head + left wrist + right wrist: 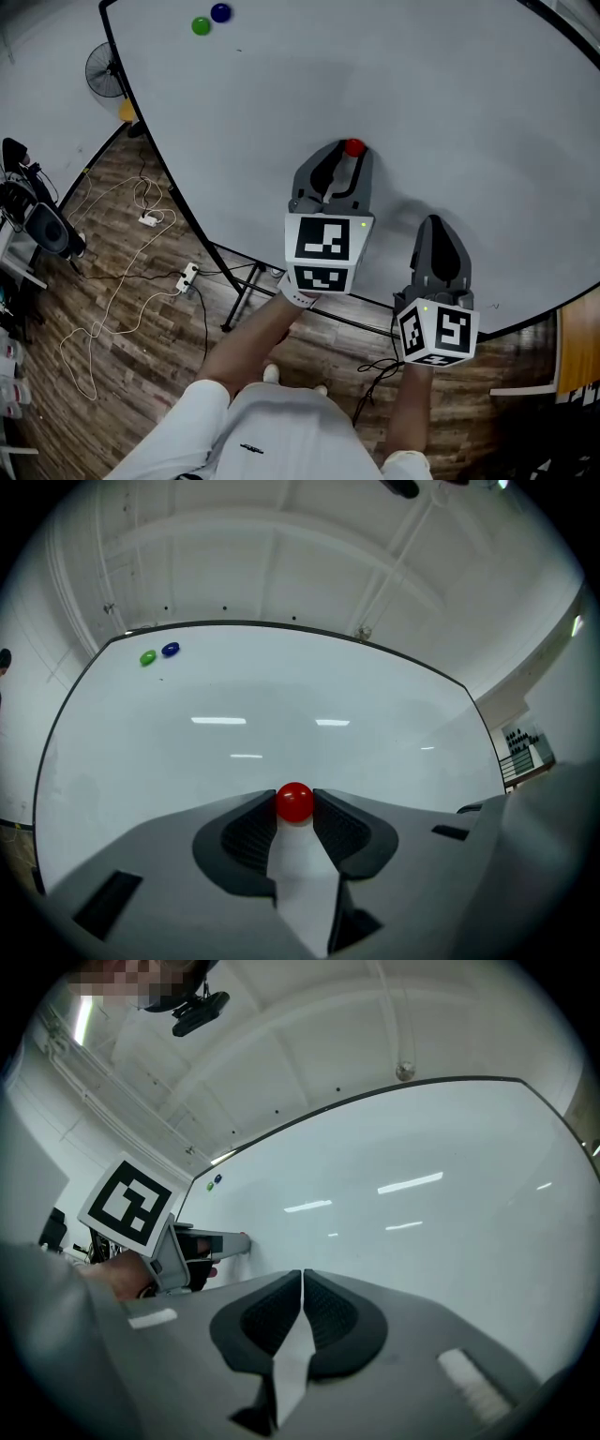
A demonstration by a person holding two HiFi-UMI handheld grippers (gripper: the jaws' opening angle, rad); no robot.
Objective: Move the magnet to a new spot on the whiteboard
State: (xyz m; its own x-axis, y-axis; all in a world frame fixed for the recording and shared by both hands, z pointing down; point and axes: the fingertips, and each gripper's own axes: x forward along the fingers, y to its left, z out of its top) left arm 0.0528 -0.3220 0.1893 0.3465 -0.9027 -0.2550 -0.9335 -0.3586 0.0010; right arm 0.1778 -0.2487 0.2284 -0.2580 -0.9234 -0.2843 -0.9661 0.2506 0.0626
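Note:
A small red ball magnet [353, 147] [295, 802] sits against the whiteboard [394, 75] [281, 705], near its lower middle. My left gripper [347, 156] [295, 810] is at the board with the red magnet between its two fingertips, both pads touching it. My right gripper [439, 227] [302, 1281] hangs lower right of it, jaws shut with nothing in them, pointing at bare whiteboard [422, 1157]. In the right gripper view the left gripper [220, 1244] shows at the left, its tip on the board.
A green magnet [201, 26] [147, 658] and a blue magnet [220, 13] [170, 650] sit together at the board's upper left corner. Below the board are its black stand legs [239, 291], cables and a power strip [187, 277] on the wooden floor, a fan [105, 70] and equipment [47, 225] at the left.

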